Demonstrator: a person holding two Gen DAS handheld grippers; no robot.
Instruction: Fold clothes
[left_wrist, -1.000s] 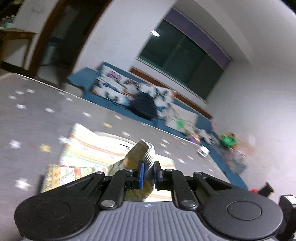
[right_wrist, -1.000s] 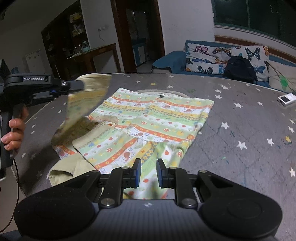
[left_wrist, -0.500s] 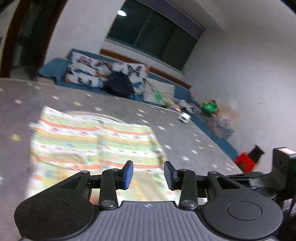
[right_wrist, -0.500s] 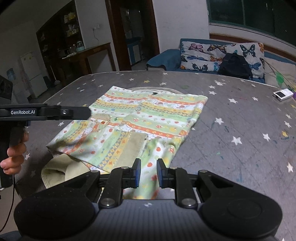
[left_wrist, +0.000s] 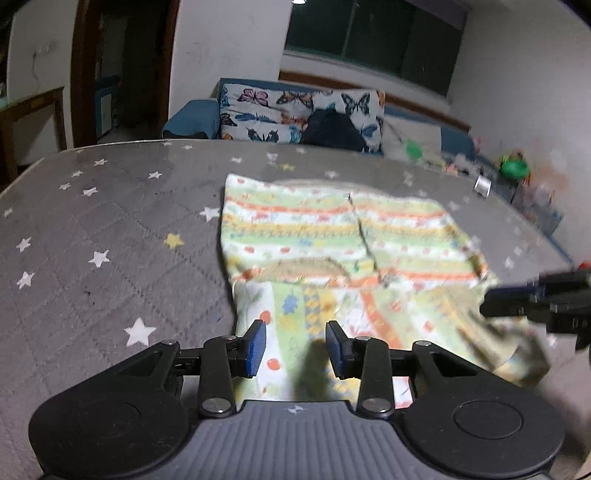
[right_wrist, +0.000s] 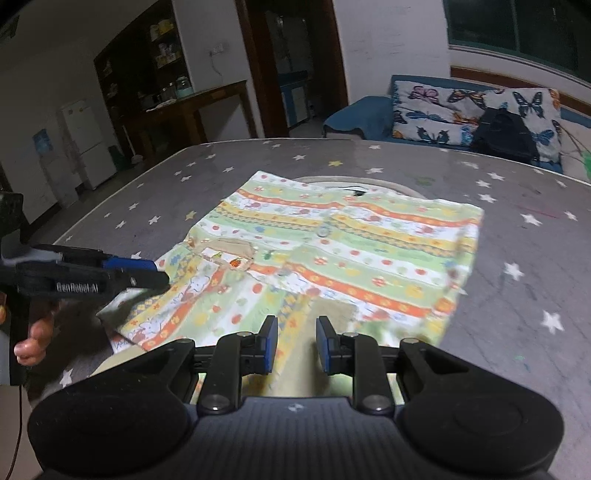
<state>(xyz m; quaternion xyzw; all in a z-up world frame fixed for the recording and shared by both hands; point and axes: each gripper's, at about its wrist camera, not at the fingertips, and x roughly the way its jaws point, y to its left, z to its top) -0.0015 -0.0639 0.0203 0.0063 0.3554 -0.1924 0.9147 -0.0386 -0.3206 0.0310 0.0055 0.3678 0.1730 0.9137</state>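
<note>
A striped children's shirt (left_wrist: 332, 240) in green, orange and yellow lies partly folded on the grey star-patterned table (left_wrist: 110, 229). It also shows in the right wrist view (right_wrist: 351, 251). My left gripper (left_wrist: 295, 347) is open and empty, hovering over the shirt's near left edge; it also shows in the right wrist view (right_wrist: 147, 275) at the shirt's left side. My right gripper (right_wrist: 295, 343) is open and empty over the shirt's near edge; it appears in the left wrist view (left_wrist: 517, 299) at the right, above a bunched khaki cuff (left_wrist: 517, 350).
A blue sofa with butterfly cushions (right_wrist: 472, 110) and a black bag (right_wrist: 506, 133) stands beyond the table's far edge. A small white device (left_wrist: 482, 184) lies at the table's far right. A wooden desk (right_wrist: 192, 110) stands at the back left.
My left gripper let go of the sleeve cuff, opened, and swung down over the shirt. The sleeve now lies folded across the shirt. My right gripper opened slightly and moved closer.
</note>
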